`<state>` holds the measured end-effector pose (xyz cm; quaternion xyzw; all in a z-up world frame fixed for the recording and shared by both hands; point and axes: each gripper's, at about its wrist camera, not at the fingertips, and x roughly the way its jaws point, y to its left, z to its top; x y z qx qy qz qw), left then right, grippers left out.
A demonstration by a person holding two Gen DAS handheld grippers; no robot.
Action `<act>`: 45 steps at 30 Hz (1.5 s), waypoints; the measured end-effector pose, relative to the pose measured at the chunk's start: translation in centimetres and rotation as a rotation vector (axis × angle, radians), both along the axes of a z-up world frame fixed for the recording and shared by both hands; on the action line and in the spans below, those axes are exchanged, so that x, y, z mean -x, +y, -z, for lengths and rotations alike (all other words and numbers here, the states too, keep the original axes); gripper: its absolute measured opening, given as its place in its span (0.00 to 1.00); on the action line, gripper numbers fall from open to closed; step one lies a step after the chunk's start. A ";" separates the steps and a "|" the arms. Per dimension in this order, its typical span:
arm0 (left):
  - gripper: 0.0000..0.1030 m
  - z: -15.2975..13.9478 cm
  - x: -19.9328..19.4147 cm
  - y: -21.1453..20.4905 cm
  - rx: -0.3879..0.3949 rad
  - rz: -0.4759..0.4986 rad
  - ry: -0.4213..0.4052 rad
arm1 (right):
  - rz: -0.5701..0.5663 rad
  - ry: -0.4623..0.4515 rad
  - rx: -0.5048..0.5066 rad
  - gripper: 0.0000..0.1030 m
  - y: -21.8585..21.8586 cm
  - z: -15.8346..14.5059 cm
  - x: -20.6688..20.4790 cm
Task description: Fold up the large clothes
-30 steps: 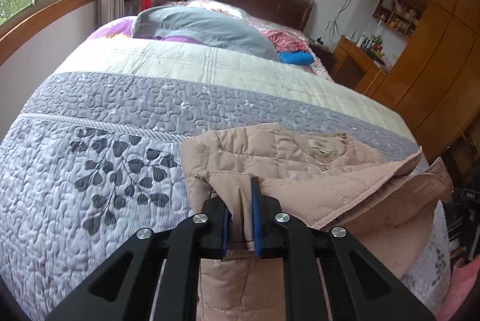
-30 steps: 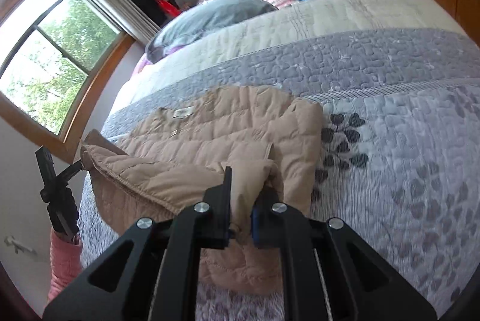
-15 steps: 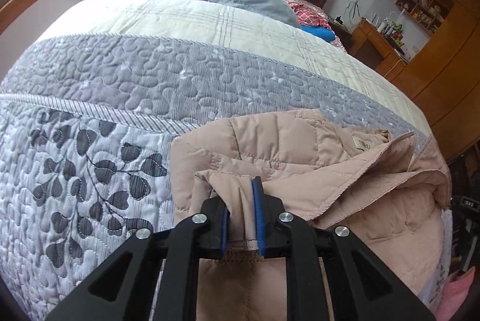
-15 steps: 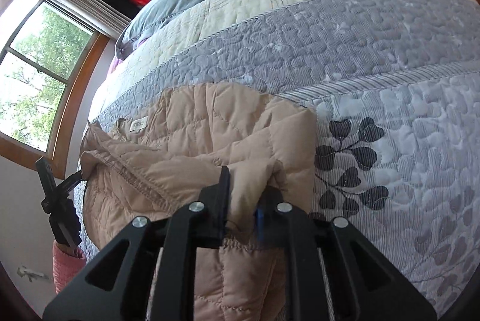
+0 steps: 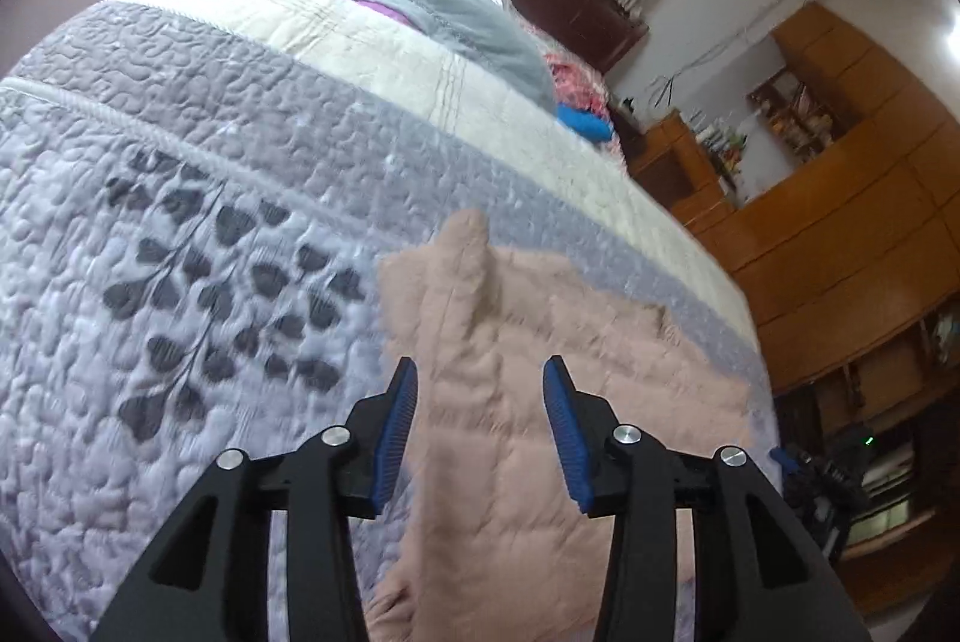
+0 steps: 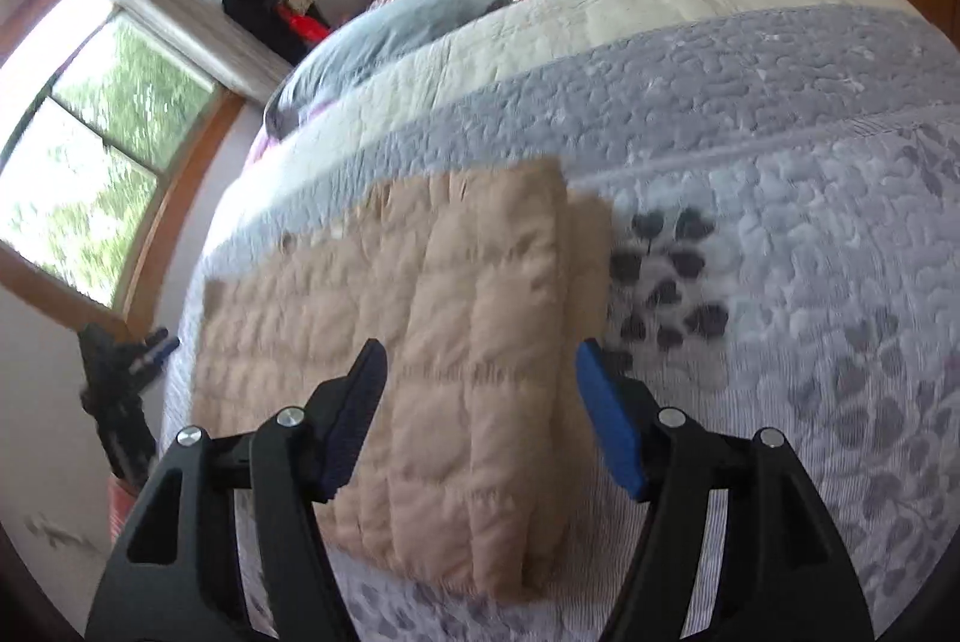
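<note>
Both grippers hang over the bed with their jaws spread wide and nothing between them. The left gripper (image 5: 480,402) looks down on the beige quilted jacket (image 5: 540,402), which lies folded flat on the grey leaf-print quilt (image 5: 180,282) directly below and ahead of its blue pads (image 5: 393,432). The right gripper (image 6: 477,390) frames the same jacket (image 6: 450,342) from the opposite side; there the folded bundle fills the space beneath and in front of the fingers.

The relation that matters, as I judge it: the jacket's long axis runs roughly away from each gripper, along the line of the fingers, with one stitched seam rising straight ahead of the left gripper. Its doubled edge lies just inside the right gripper's right finger, and its other long side just outside the left gripper's left finger. So each hand sits at its own side of the bundle, about equally near; a further fold would likely mean gripping the near end and carrying it forward.

Hard to make out: both views are motion-blurred, so the layers at the folded edge cannot be counted. The near end of the jacket is cut off behind the gripper bodies. Whether sleeves are tucked inside is hidden. A dark blurred object at the far left edge of the right view, possibly the other gripper, is too smeared to identify
</note>
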<state>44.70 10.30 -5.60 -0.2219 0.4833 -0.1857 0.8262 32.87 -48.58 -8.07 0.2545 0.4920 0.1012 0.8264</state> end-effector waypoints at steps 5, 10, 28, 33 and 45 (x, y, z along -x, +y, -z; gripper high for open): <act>0.43 2.8 2.8 -2.0 -0.064 0.071 0.033 | -0.048 0.025 0.061 0.61 2.5 1.7 0.9; 0.43 3.4 3.7 -4.1 -0.159 0.082 -0.015 | -0.046 0.068 0.116 0.39 3.9 3.5 -0.2; 0.08 1.7 1.5 -6.4 -0.314 0.015 -0.178 | 0.026 -0.017 0.117 0.10 3.2 2.1 -3.6; 0.14 6.0 -0.1 -6.1 -0.304 0.052 -0.066 | 0.024 0.063 0.111 0.14 3.1 6.4 -4.8; 0.24 0.7 3.1 -5.0 -0.359 -0.079 -0.106 | 0.068 -0.052 0.229 0.23 4.9 0.3 0.4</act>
